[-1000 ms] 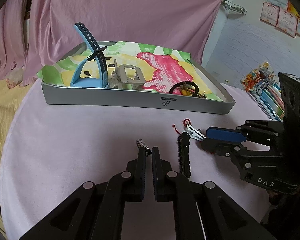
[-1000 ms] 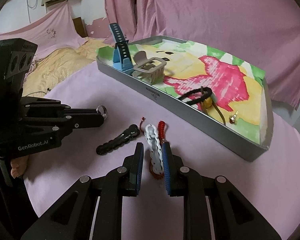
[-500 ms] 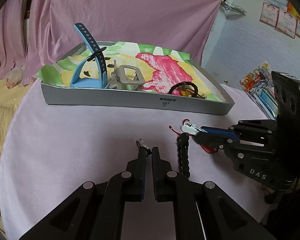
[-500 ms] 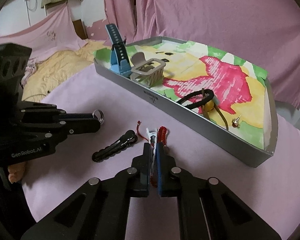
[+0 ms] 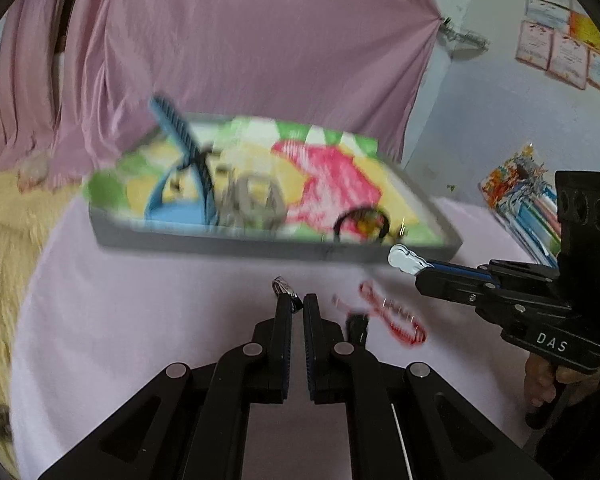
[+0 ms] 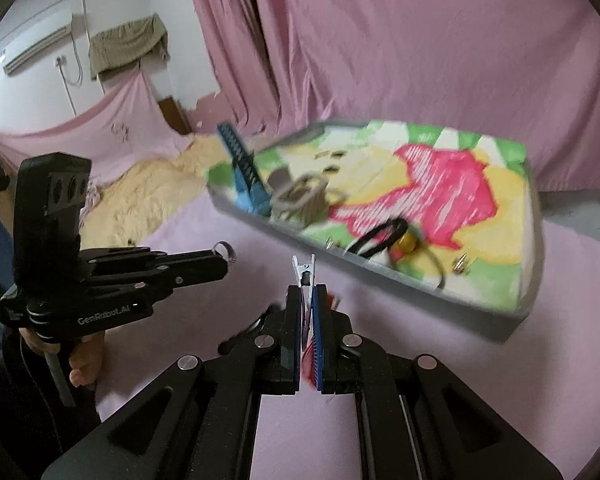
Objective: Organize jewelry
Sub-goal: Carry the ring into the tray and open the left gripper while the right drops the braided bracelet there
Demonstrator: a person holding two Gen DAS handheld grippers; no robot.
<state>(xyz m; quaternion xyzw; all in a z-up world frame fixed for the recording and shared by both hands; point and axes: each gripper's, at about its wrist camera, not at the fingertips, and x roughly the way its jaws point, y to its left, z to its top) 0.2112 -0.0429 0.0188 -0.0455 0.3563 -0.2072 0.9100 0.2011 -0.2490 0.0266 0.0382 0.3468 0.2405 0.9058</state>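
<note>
Left wrist view. My left tongs [image 5: 297,308]: nearly closed, a narrow slit between the pads, a small silver ring [image 5: 283,287] pinched at the tip of one pad. Right tongs [image 5: 422,268]: clenched on a white hair clip [image 5: 403,258], whose scalloped end juts past the tips and hangs just short of the grey tray [image 5: 228,243]. Red beaded bracelet [image 5: 394,316]: lying on the pink worktop [image 5: 140,312], between the two tongs, below the white clip. Black hair clip [image 5: 357,326]: on the worktop, just right of my left tongs, mostly hidden behind them. Tray contents, blurred: blue watch strap [image 5: 180,160] standing upright, grey clasp [image 5: 256,200], black hair tie [image 5: 362,224]. Open worktop lies to the left of my tongs and up to the tray's near wall.

Right wrist view. Right tongs [image 6: 308,300]: shut on the white hair clip [image 6: 305,271], which points up and forward from the tips; red bracelet [image 6: 310,354] shows in the gap lower down. Left tongs [image 6: 222,262]: off to the left, ring [image 6: 225,249] at the tip, well short of the tray [image 6: 496,322]. Near tray wall runs diagonally ahead; bare worktop [image 6: 572,320] on the right side.
</note>
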